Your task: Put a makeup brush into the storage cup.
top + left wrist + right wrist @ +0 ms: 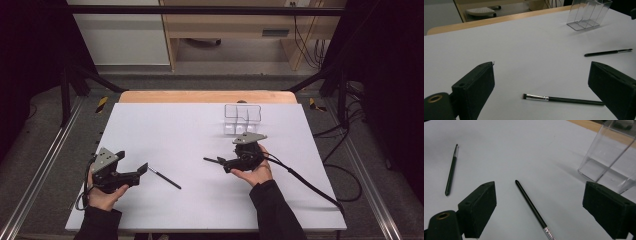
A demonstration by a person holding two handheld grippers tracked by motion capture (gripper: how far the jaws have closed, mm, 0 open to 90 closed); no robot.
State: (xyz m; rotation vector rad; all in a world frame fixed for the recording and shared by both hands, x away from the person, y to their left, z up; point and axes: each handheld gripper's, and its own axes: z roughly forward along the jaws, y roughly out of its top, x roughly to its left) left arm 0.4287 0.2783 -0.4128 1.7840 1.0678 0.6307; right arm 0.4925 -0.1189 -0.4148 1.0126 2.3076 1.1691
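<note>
The left hand-held gripper (142,169) is hovering open, with one thin makeup brush (164,178) lying flat on the table (150,125) just ahead. The right hand-held gripper (212,161) is hanging open over the second brush (532,208) near the clear organizer (242,119). Both handles are risking rolling or skidding from under the pads.

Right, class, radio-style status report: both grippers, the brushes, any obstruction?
Left hand-held gripper open, brush lying ahead of it. Right hand-held gripper open over second brush, not gripped. Clear organizer upright beyond; nothing blocking.
</note>
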